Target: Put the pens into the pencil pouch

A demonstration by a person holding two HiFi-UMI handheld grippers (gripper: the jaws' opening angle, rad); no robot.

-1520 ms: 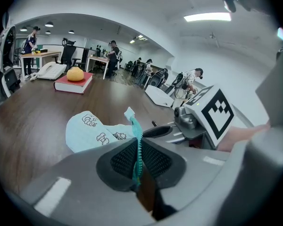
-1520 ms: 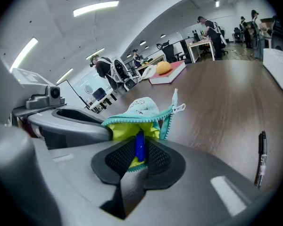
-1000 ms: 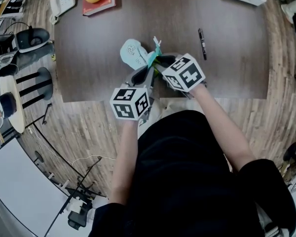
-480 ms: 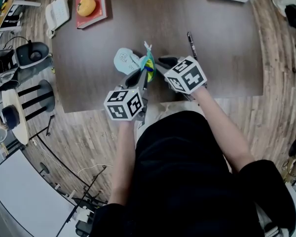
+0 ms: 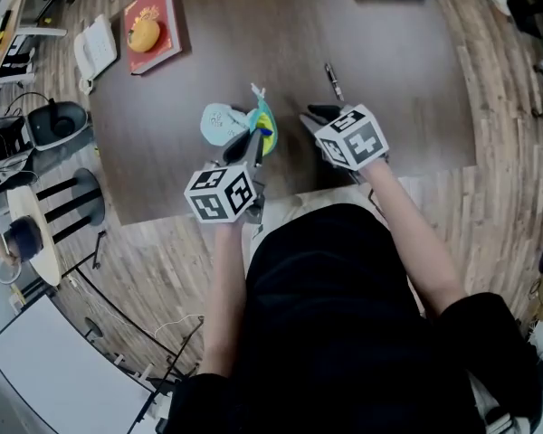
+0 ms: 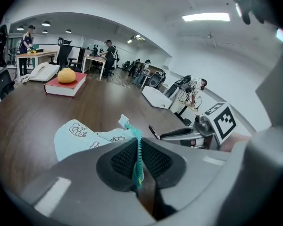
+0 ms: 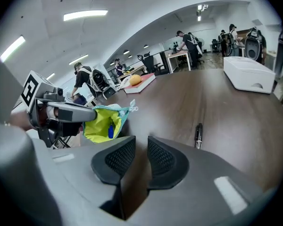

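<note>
Head view: the left tool meets the near edge of the teal pencil pouch on the brown worktop. The right tool hangs just right of the pouch, and a black pen lies farther right.

Left gripper view: the jaws are pinched on the pouch's zip edge.

Right gripper view: the jaws stand slightly apart with nothing between them (only worktop beyond). The pouch gapes beside them, with a blue pen inside.

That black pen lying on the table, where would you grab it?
Mid-barrel. The black pen lies flat on the table, roughly in line with the open right gripper, so I'd probably come down from above, one jaw on each long side.
</note>
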